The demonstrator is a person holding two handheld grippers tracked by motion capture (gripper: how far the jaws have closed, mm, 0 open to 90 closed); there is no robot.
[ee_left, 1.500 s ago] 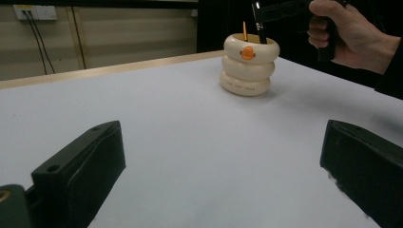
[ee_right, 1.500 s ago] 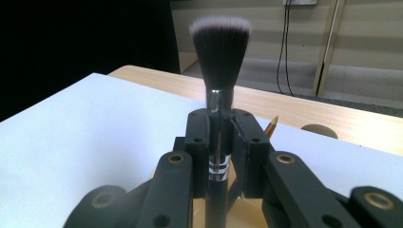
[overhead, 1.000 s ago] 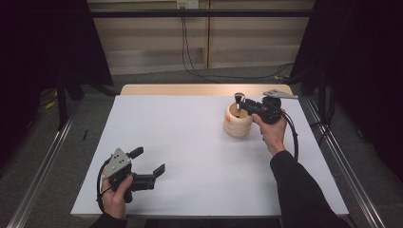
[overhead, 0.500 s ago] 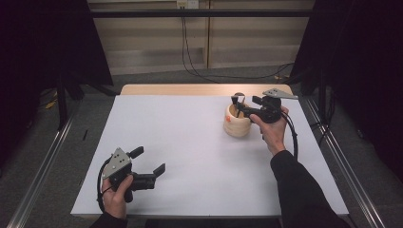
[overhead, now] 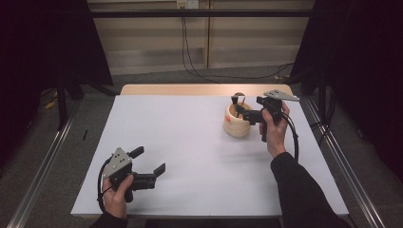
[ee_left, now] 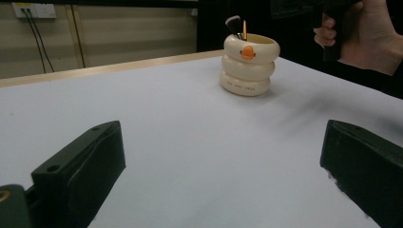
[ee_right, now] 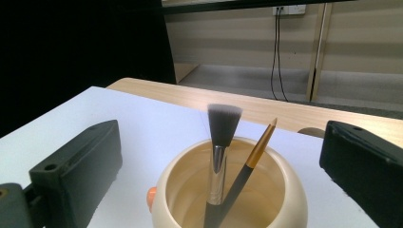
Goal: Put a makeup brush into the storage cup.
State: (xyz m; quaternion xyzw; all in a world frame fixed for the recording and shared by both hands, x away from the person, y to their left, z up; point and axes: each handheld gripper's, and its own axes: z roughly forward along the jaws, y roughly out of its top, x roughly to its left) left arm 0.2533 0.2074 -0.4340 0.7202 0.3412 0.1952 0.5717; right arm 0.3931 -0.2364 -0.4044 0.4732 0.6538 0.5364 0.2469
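A cream duck-shaped holder [overhead: 236, 125] stands at the far right of the white table [overhead: 190, 137]. A flat-topped makeup brush [ee_right: 223, 127] and a slim brush with a gold ferrule [ee_right: 259, 150] lean inside it [ee_right: 280, 190]. My right gripper [overhead: 236, 106] hovers just over the holder's mouth. Its jaws have just been opening and now stand wide apart, open, with both brush heads between them and untouched. My left gripper [overhead: 150, 159] is open and empty near the front left edge. From there the holder [ee_left: 249, 64] is far ahead.
A bare wooden strip [overhead: 190, 89] runs along the table's far edge. Metal rails [overhead: 342, 161] flank both sides on the floor. Cables [overhead: 183, 42] hang down the back wall. A person's hand [ee_left: 361, 33] holds the right gripper beside the holder.
The right gripper's jaws went from nearly shut at the brush tops to wide apart. Both brushes stay in the holder. Neither hand has shifted.
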